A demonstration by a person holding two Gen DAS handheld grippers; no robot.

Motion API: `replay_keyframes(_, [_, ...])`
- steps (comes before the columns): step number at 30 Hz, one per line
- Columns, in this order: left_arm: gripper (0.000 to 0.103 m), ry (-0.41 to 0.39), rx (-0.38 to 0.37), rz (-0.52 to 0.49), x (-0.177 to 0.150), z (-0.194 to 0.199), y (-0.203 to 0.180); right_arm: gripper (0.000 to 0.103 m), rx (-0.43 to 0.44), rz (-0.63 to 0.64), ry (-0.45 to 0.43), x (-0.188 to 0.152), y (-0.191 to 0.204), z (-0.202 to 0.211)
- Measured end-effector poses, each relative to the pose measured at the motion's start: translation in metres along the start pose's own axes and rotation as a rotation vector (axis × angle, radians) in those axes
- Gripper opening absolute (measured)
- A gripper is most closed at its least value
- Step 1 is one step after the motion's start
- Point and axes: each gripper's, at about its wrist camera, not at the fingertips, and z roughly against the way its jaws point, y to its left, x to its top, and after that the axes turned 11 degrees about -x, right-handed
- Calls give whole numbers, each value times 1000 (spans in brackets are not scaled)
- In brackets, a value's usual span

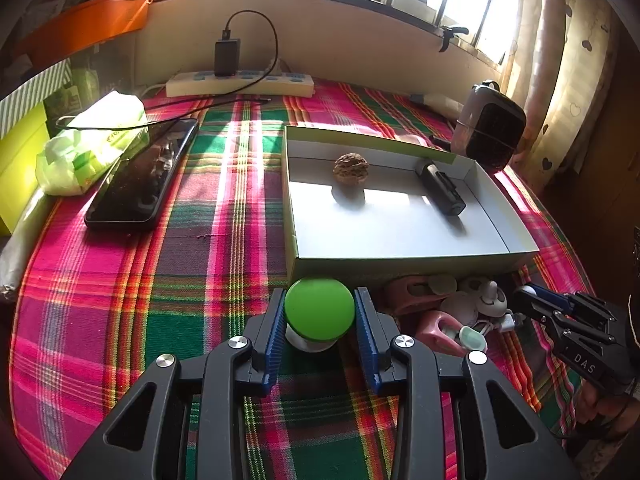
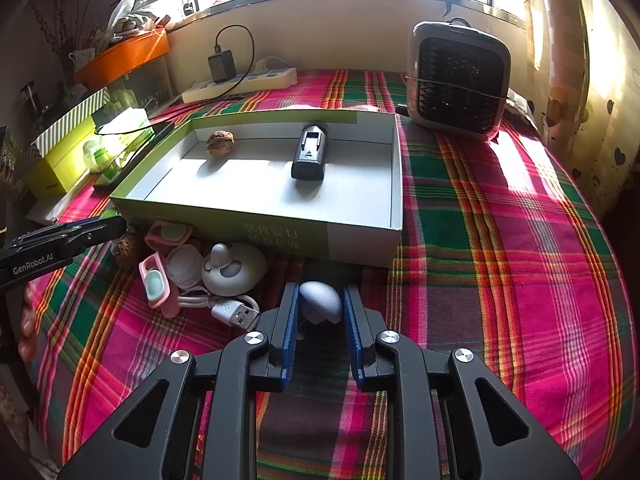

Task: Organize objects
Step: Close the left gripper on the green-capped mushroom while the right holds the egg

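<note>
My left gripper (image 1: 320,304) is shut on a small white jar with a green lid (image 1: 319,309), just in front of the shallow white box (image 1: 304,252). My right gripper (image 2: 320,300) is shut on a white egg-shaped object (image 2: 322,301) near the box's front wall (image 2: 360,240). Inside the box lie a walnut (image 1: 351,169), also in the right wrist view (image 2: 219,142), and a black rectangular device (image 1: 440,186), also in the right wrist view (image 2: 309,153). A pile of pink clips (image 2: 154,282), white round gadgets (image 2: 232,268), a USB cable (image 2: 236,312) and another walnut (image 2: 127,248) lies before the box.
A phone (image 1: 140,178) and a plastic-wrapped tissue pack (image 1: 92,144) lie at the left. A power strip (image 1: 240,84) with a charger sits by the wall. A small heater (image 2: 458,78) stands at the back right. The table has a plaid cloth (image 2: 500,240).
</note>
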Motion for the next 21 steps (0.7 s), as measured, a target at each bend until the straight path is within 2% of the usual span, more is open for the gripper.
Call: replay_keyframes(21, [31, -41, -27, -9, 6, 16, -7, 23, -1, -7, -30, 6, -3, 10])
